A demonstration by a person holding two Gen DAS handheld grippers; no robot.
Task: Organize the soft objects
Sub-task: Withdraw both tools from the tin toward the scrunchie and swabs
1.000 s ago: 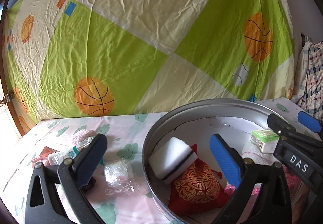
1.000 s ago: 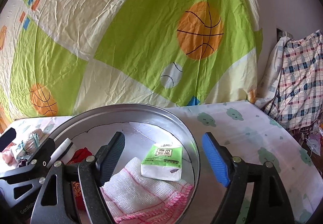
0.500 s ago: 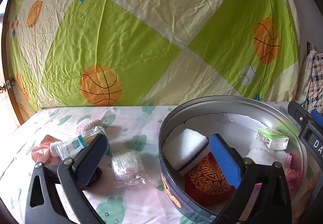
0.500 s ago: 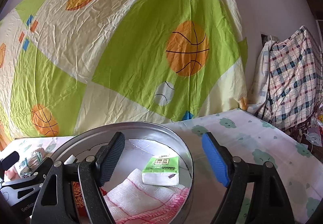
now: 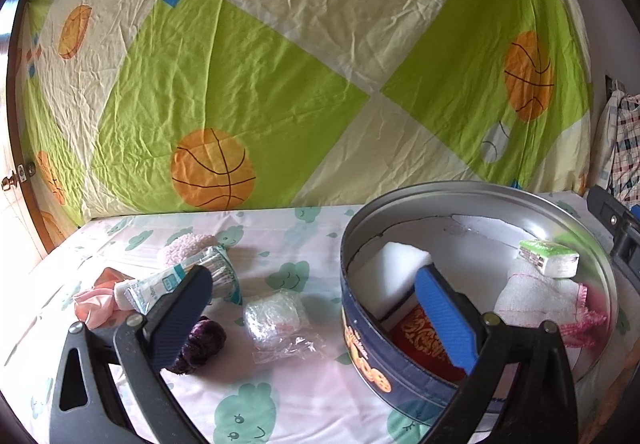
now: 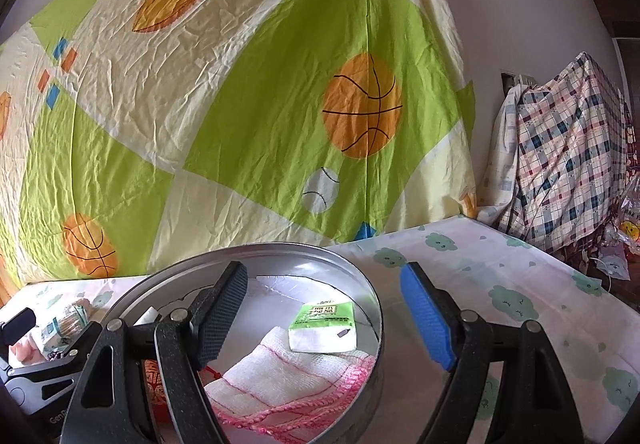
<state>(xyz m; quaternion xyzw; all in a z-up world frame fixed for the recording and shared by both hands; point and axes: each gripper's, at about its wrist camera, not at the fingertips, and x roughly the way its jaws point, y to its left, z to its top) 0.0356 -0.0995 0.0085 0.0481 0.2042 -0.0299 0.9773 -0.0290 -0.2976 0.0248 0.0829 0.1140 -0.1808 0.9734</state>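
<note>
Both our grippers, left gripper and right gripper, stand open and hold nothing. 4 soft items already lie in the tin; left of it, the wrapped bundle may slip in its loose plastic.

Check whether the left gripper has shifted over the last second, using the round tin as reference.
Yes. In the left wrist view the round tin has slid rightward in frame, so the left gripper has drifted left, toward the loose items on the table.
</note>
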